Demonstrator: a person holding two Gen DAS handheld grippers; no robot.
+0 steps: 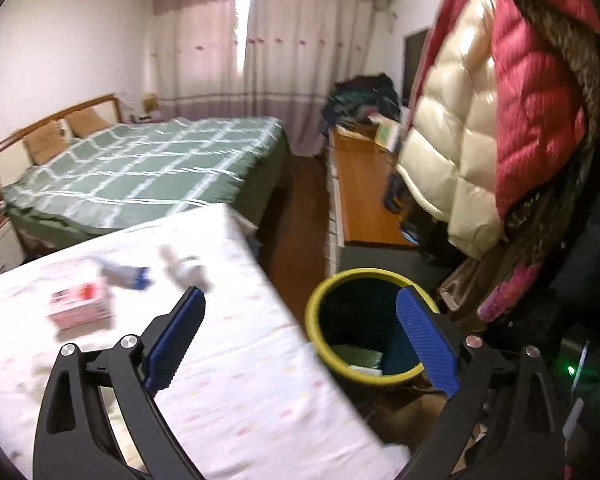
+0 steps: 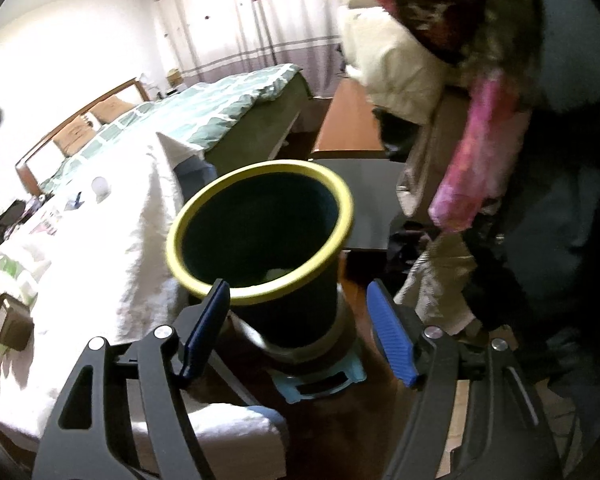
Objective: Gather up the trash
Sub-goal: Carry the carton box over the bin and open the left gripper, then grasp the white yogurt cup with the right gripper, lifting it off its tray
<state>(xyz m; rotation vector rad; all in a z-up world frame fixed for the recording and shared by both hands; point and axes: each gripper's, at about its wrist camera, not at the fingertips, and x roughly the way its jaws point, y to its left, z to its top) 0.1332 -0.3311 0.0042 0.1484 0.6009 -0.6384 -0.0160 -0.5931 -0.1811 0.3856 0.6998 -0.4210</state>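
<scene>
A dark trash bin with a yellow rim point(image 1: 374, 274) point(image 2: 256, 184) stands on the floor beside a white-covered table point(image 1: 228, 380). Green and white scraps lie in its bottom point(image 1: 360, 358). On the table lie a pink box point(image 1: 82, 306), a blue-and-white wrapper point(image 1: 126, 274) and crumpled white paper point(image 1: 184, 268). My left gripper point(image 1: 300, 304) is open and empty, above the table edge and the bin. My right gripper point(image 2: 298, 292) is open and empty, just in front of the bin's near rim.
A bed with a green checked cover point(image 1: 148, 168) stands behind the table. Puffy cream and red jackets point(image 1: 500, 112) hang at the right. A wooden desk point(image 1: 364, 192) with piled clothes is beyond the bin. A brown object point(image 2: 10, 322) lies on the table's left.
</scene>
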